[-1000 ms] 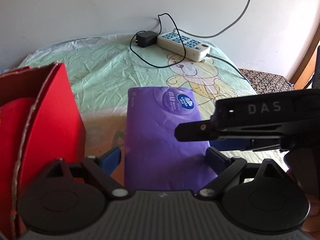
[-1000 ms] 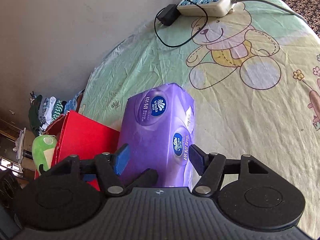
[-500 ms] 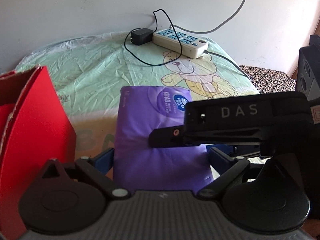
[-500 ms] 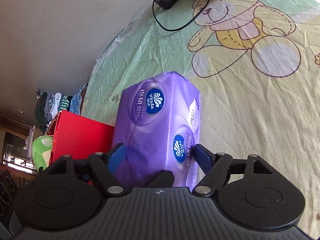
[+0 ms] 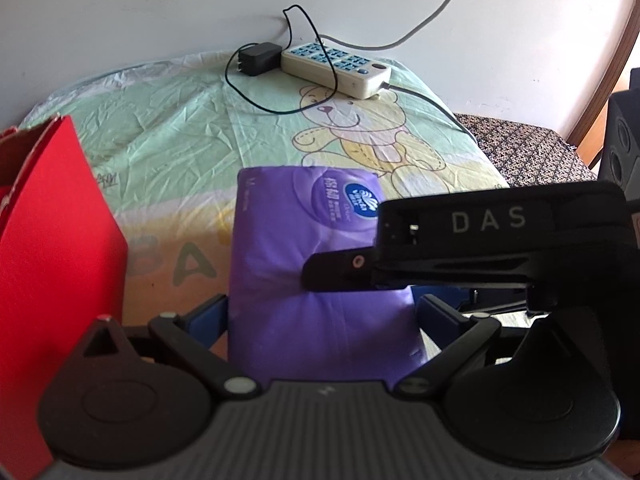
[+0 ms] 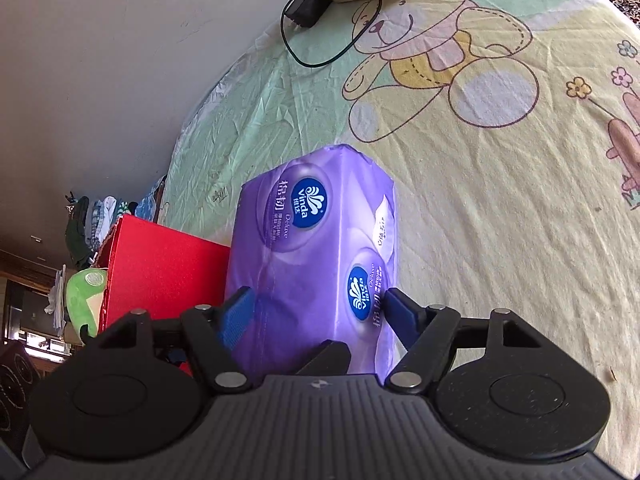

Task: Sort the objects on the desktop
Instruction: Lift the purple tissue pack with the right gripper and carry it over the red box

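Note:
A purple Vinda tissue pack (image 5: 304,264) sits between the fingers of both grippers, lifted over the bear-print tablecloth (image 5: 180,128). My left gripper (image 5: 322,314) is shut on its near end. My right gripper (image 6: 316,306) is shut on the pack (image 6: 316,232) from the other side; its black body crosses the left wrist view on the right. A red cardboard box (image 5: 52,224) stands open at the left, beside the pack. In the right wrist view the box (image 6: 160,268) holds a green object (image 6: 84,296).
A white power strip (image 5: 336,70) with a black adapter (image 5: 258,58) and looping cable lies at the table's far edge by the wall. A patterned chair seat (image 5: 524,152) and a black speaker (image 5: 622,132) are at the right. Clothes (image 6: 92,220) hang beyond the table.
Both grippers have carried the tissue pack up and a little away from the red box. The right gripper's body has slid further left over the pack in the left wrist view.

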Demonstrator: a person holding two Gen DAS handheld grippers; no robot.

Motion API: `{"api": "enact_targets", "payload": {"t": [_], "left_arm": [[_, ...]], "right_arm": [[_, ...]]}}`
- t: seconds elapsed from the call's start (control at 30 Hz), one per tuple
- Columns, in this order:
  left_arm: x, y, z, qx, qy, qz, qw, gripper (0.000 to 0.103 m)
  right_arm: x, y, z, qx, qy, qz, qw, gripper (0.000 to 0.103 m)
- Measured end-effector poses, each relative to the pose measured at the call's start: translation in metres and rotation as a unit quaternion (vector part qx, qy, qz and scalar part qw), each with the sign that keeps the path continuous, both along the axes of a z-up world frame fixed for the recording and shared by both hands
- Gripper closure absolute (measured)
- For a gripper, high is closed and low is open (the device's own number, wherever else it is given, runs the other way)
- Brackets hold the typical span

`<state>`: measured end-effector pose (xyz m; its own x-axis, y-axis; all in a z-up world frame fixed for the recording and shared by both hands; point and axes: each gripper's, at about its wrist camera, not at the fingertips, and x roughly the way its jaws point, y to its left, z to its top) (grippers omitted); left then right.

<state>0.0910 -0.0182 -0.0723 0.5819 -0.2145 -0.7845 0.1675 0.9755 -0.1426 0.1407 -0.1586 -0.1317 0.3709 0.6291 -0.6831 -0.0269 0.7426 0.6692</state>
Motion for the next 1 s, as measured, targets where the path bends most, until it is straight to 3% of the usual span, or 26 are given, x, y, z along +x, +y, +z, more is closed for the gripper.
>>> {"api": "enact_targets", "payload": {"t": [0.3,0.57,0.83,1.0], "left_arm": [[0.005,0.006,-0.008,-0.020,0.037,0.011,0.9990,0.001],[0.008,-0.003,-0.008,0.015,0.046,-0.002,0.9988,0.001],[0.013,-0.003,-0.019,0.024,0.067,-0.002,0.9975,0.000],[0.016,-0.001,-0.025,0.020,0.080,0.005,0.9966,0.001]], "right_arm": [[0.005,0.004,0.002,-0.010,0.002,0.010,1.000,0.026],[0.007,0.008,0.009,-0.040,-0.027,0.032,0.998,0.027],[0.012,0.008,0.002,-0.028,-0.016,0.034,0.999,0.027],[0.015,0.008,-0.006,-0.010,0.001,0.029,1.000,0.021]]}}
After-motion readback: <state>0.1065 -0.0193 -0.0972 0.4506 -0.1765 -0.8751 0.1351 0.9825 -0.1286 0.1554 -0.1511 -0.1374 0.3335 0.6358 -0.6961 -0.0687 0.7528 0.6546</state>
